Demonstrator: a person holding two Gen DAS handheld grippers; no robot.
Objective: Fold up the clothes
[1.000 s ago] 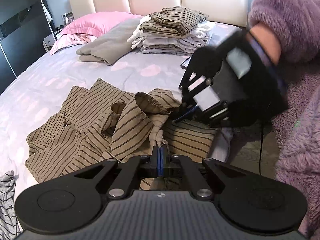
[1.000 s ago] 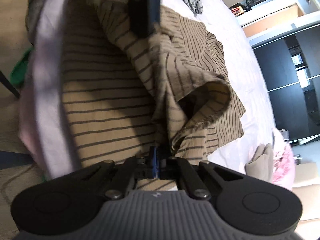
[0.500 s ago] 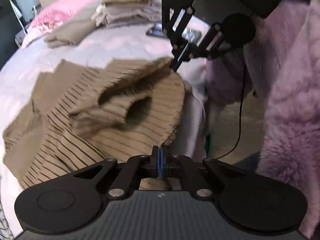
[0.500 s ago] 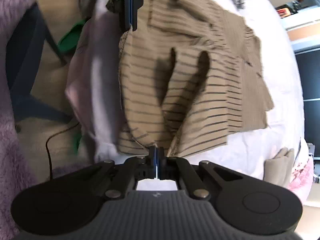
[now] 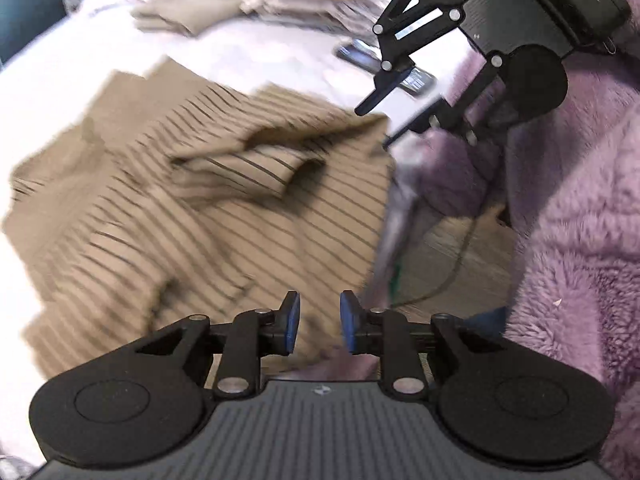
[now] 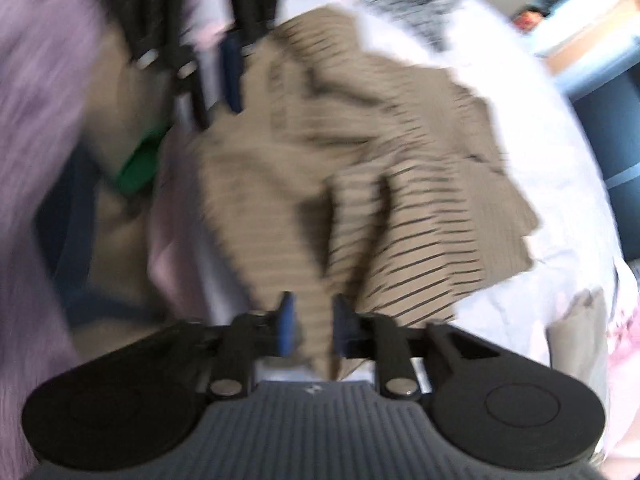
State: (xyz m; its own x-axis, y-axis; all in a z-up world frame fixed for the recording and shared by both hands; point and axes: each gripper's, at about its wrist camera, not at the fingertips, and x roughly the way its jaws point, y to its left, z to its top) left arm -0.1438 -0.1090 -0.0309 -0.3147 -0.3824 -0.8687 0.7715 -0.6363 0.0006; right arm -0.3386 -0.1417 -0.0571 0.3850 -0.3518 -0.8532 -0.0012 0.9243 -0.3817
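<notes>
While the striped shirt (image 5: 224,208) lies rumpled at the bed's (image 5: 72,80) near edge, both the left gripper (image 5: 319,322) and the right gripper (image 6: 310,330) hover over it, jaws opening, gripping nothing.

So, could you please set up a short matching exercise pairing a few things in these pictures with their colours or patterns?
Things:
1. the crumpled garment on the bed
2. the person's fluffy sleeve
3. the pads on the left tongs
4. the bed sheet

Colours:
A. blue
B. tan with thin dark stripes
C. pale, nearly white
D. purple

Pairs: 1-B, 2-D, 3-A, 4-C
</notes>
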